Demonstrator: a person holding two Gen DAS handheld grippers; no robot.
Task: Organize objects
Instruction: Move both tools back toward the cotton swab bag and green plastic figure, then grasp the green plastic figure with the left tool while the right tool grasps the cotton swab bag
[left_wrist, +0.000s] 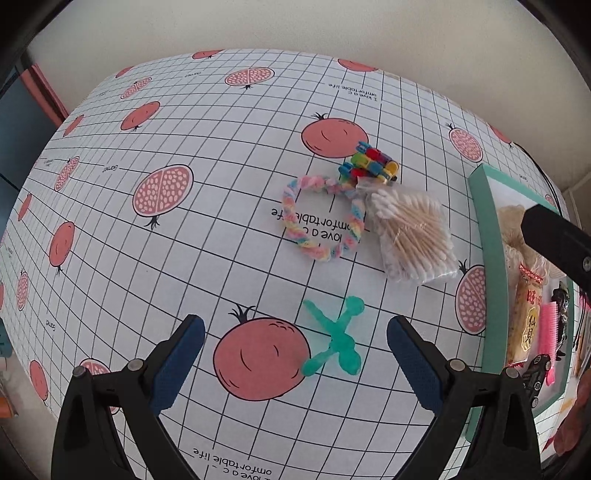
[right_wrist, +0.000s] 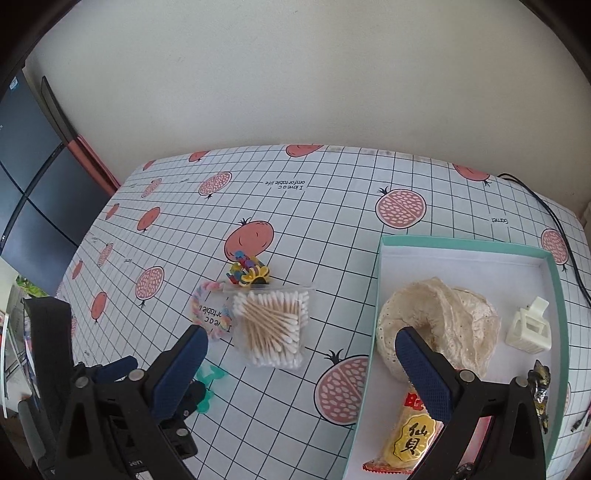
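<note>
My left gripper (left_wrist: 295, 343) is open and empty, low over the tablecloth, with a translucent green dragonfly toy (left_wrist: 334, 336) lying between its fingers, closer to the right one. Beyond it lie a pastel twisted ring (left_wrist: 317, 218), a bag of cotton swabs (left_wrist: 413, 236) and a colourful linked toy (left_wrist: 369, 162). My right gripper (right_wrist: 306, 362) is open and empty, above the left wall of the teal box (right_wrist: 461, 245). The swab bag (right_wrist: 273, 328), ring (right_wrist: 207, 314) and colourful toy (right_wrist: 247, 271) lie ahead of it. Its left finger partly hides the dragonfly (right_wrist: 207, 380).
The box holds a cream lace fabric (right_wrist: 443, 321), a white hair claw (right_wrist: 530, 328), a yellow snack packet (right_wrist: 410, 443) and a dark ornament (right_wrist: 539, 384); a pink comb (left_wrist: 546, 332) also shows. A black cable (right_wrist: 554, 221) runs along the table's right side. A wall stands behind.
</note>
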